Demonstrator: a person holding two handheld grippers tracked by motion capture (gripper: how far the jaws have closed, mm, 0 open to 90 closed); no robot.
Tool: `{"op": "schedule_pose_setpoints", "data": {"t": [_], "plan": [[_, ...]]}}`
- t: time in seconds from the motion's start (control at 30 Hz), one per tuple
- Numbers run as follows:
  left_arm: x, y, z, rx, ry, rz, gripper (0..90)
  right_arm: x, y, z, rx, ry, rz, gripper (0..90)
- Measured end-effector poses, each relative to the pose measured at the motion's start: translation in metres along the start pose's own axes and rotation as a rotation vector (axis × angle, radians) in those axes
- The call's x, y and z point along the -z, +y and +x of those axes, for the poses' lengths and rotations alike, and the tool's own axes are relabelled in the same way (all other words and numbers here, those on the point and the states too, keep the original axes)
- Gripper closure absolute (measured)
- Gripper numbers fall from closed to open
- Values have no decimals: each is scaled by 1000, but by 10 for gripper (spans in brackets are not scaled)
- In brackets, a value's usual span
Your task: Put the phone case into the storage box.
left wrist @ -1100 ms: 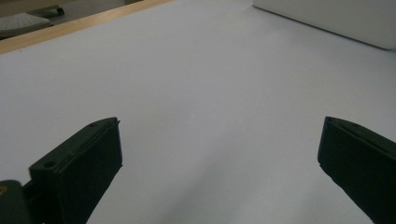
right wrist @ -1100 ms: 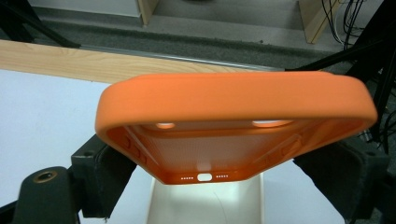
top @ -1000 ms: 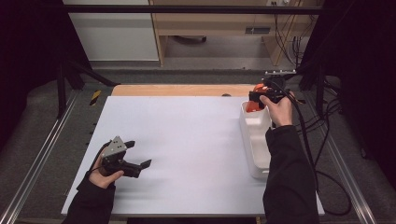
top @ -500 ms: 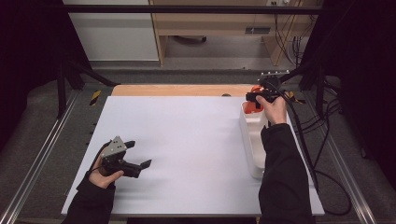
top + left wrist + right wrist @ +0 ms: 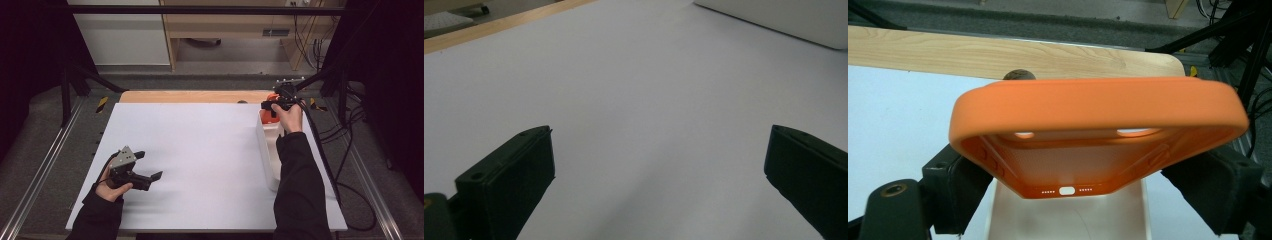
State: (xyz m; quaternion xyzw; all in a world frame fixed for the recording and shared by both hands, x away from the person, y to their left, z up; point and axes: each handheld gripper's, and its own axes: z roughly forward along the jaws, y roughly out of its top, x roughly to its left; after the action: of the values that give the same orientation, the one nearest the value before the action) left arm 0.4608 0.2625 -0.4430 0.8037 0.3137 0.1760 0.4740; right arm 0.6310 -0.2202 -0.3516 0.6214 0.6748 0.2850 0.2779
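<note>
High view: at lower left of the frame we see the left gripper [image 5: 148, 166] held low over the white worktop [image 5: 200, 150], its fingers spread with nothing between them. At upper right, the right gripper [image 5: 268, 106] sits in the person's right hand [image 5: 289, 117] over the far end of a white tray [image 5: 265, 150] that runs along the worktop's right edge. A patch of orange, the phone case [image 5: 270, 115], shows just under that gripper.

Left gripper view: we note two black fingers [image 5: 509, 175] rising from the bottom corners, wide apart, bare white worktop between them. A corner of the white tray [image 5: 784, 20] shows at upper right.

Right gripper view: the orange phone case [image 5: 1098, 130] spans the middle of the frame, open side facing us, port cut-outs along its lower edge. The fingers [image 5: 958, 185] pinch it on its two long sides, lower left and lower right. Below it lies the tray's pale inside [image 5: 1068, 215]; the wooden edge of the worktop [image 5: 998, 55] crosses the top.
</note>
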Motion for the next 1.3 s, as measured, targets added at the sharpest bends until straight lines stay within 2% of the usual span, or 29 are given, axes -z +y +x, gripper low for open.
{"op": "schedule_pose_setpoints", "data": {"t": [0.9,1.3], "plan": [[-1,-1,0,-4,-2,5,0,-31,-10,5,-2,-21,62,151],[-1,-1,0,-5,-2,7,0,-36,-13,3,-13,-23,70,151]]}}
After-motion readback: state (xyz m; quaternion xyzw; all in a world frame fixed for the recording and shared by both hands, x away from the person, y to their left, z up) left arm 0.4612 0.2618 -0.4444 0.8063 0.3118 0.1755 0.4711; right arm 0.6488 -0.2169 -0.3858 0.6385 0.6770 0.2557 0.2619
